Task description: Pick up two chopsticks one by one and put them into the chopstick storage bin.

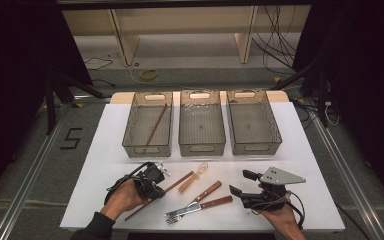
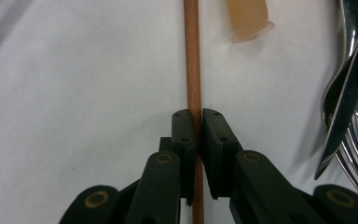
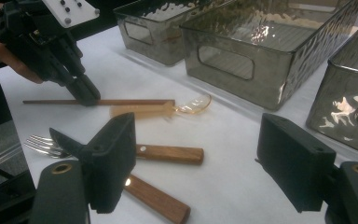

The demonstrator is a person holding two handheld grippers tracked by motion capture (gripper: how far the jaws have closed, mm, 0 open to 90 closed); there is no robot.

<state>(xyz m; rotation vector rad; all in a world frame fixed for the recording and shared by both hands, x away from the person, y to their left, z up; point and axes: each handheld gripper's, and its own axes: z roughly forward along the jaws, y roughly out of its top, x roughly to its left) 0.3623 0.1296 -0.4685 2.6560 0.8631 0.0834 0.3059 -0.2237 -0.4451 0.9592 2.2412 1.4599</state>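
My left gripper (image 2: 198,135) pinches the chopstick (image 2: 192,56) lying on the table (image 1: 105,135), about seven o'clock from the bins. It looks light, stiff and thin; gripping nearer mid-length should stop it tipping.

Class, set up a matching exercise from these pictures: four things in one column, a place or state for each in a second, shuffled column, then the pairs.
1. left gripper
2. right gripper
3. plastic spoon
4. left bin

A. holds one chopstick
B. jaws open, nothing between
C. shut on a chopstick on the table
D. lies beside the gripped chopstick

Pairs: 1-C, 2-B, 3-D, 4-A
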